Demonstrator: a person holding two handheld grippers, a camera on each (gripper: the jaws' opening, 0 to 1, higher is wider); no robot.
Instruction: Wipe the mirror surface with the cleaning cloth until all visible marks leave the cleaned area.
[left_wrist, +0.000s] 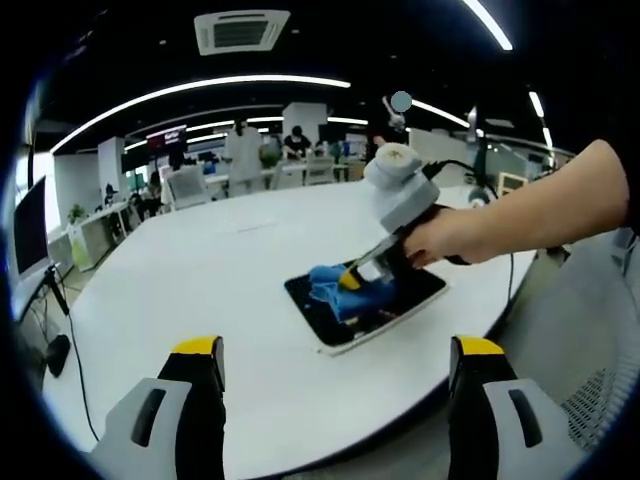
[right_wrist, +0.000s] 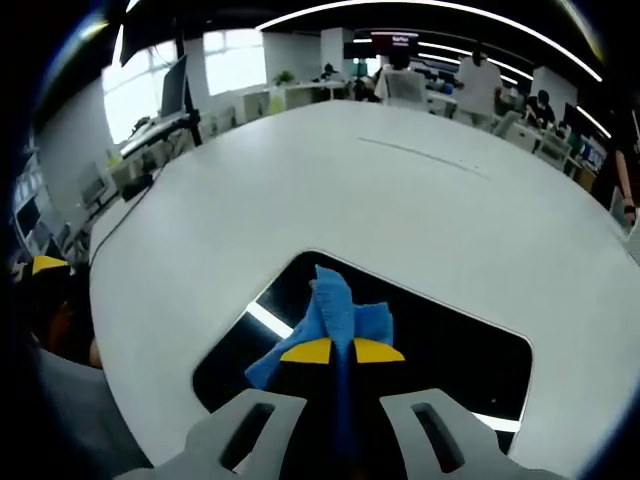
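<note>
A dark rectangular mirror (left_wrist: 405, 292) (right_wrist: 450, 340) with a white rim lies flat on the white table. A blue cleaning cloth (left_wrist: 335, 288) (right_wrist: 330, 310) rests bunched on its glass. My right gripper (right_wrist: 342, 350) (left_wrist: 352, 276), held by a hand, is shut on the cloth and presses it against the mirror. My left gripper (left_wrist: 335, 365) hovers over the near table edge, well short of the mirror, its jaws wide open with nothing between them.
The round white table (left_wrist: 200, 270) stretches far behind the mirror. A black cable (left_wrist: 512, 270) runs off the right edge. Desks, chairs, monitors and several people stand in the background office. A monitor (left_wrist: 28, 225) stands at far left.
</note>
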